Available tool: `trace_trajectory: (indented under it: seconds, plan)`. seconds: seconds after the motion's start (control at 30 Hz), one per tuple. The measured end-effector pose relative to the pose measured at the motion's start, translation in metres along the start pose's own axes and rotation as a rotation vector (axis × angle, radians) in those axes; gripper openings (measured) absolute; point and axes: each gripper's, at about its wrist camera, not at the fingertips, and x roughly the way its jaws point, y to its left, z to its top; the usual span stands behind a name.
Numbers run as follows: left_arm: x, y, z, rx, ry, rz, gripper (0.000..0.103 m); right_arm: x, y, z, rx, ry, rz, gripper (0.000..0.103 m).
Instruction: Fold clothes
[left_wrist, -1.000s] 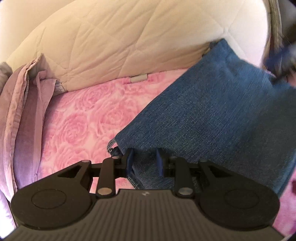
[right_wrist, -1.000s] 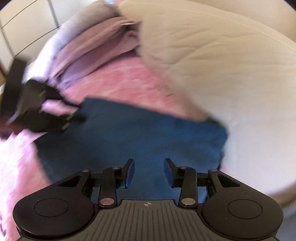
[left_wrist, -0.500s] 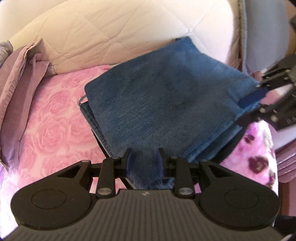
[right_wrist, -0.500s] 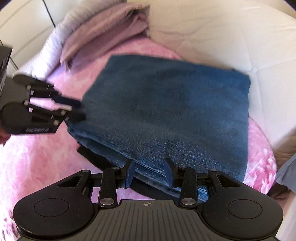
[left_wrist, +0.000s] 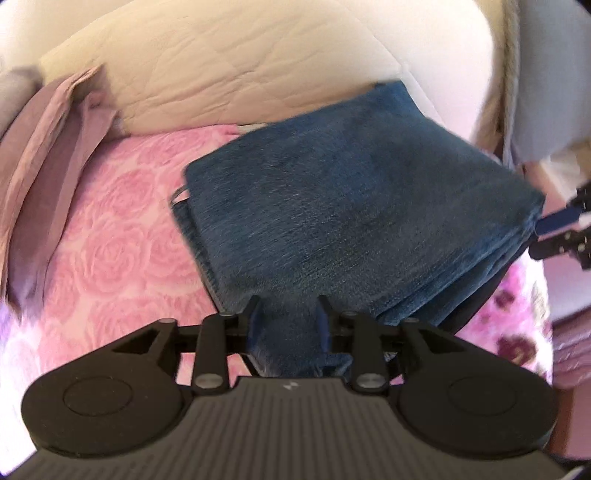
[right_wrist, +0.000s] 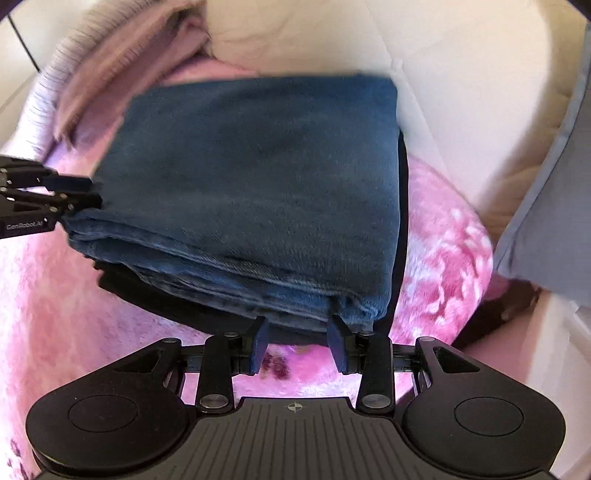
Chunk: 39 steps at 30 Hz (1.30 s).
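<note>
Folded blue jeans (left_wrist: 351, 206) lie in several layers on a dark garment on the pink rose bedspread (left_wrist: 110, 236); they also show in the right wrist view (right_wrist: 258, 177). My left gripper (left_wrist: 288, 314) is shut on the near edge of the jeans, denim bunched between its fingers. It shows at the left of the right wrist view (right_wrist: 81, 195), at the stack's left corner. My right gripper (right_wrist: 297, 332) is open just off the near edge of the jeans, nothing between its fingers. It shows at the right of the left wrist view (left_wrist: 554, 225).
A cream quilted duvet (left_wrist: 258, 62) lies behind the jeans. Folded mauve clothes (left_wrist: 44, 155) are stacked at the left. A grey-blue pillow (right_wrist: 546, 206) stands at the right, near the bed's edge.
The jeans have been swung over into a compact folded stack. My right gripper has let go and drawn back to the stack's edge. My left gripper keeps its hold.
</note>
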Motion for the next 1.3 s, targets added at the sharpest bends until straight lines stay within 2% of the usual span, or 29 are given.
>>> trace_trajectory:
  seconds: [0.07,0.13,0.2,0.27,0.33,0.4,0.53,0.57,0.63,0.77,0.9,1.07,1.3]
  plan:
    - [-0.016,0.004,-0.004,-0.066,0.003,0.013,0.039,-0.012,-0.002,-0.004,0.021,-0.022,0.008,0.042]
    - [-0.033,0.006,-0.012,-0.133,0.014,0.019,0.048,-0.022,0.0,-0.011,0.047,-0.024,0.003,0.052]
    - [-0.051,0.004,-0.022,-0.183,0.019,0.024,0.056,-0.029,0.004,-0.02,0.064,-0.022,0.005,0.071]
    - [-0.069,-0.001,-0.035,-0.219,0.012,0.014,0.064,-0.042,0.011,-0.031,0.076,-0.029,0.012,0.08]
    - [-0.089,-0.008,-0.05,-0.239,-0.007,0.001,0.075,-0.06,0.021,-0.045,0.087,-0.049,0.009,0.083]
    - [-0.109,-0.016,-0.067,-0.261,-0.023,-0.015,0.081,-0.083,0.033,-0.061,0.107,-0.084,-0.004,0.085]
    - [-0.156,-0.029,-0.103,-0.32,-0.042,-0.074,0.088,-0.137,0.062,-0.099,0.164,-0.181,-0.052,0.087]
    - [-0.17,-0.034,-0.112,-0.313,-0.053,-0.073,0.089,-0.151,0.072,-0.111,0.188,-0.205,-0.064,0.088]
    - [-0.199,-0.04,-0.13,-0.31,-0.075,-0.065,0.096,-0.177,0.09,-0.134,0.235,-0.24,-0.079,0.09]
    - [-0.248,-0.051,-0.16,-0.301,-0.08,-0.069,0.098,-0.22,0.132,-0.173,0.248,-0.265,-0.099,0.091]
    - [-0.287,-0.065,-0.179,-0.261,-0.091,-0.054,0.098,-0.254,0.159,-0.191,0.237,-0.283,-0.128,0.091]
    - [-0.314,-0.079,-0.187,-0.273,-0.104,-0.05,0.098,-0.284,0.174,-0.197,0.213,-0.318,-0.142,0.091]
    - [-0.34,-0.1,-0.177,-0.297,-0.163,0.01,0.098,-0.302,0.179,-0.191,0.125,-0.306,-0.153,0.091]
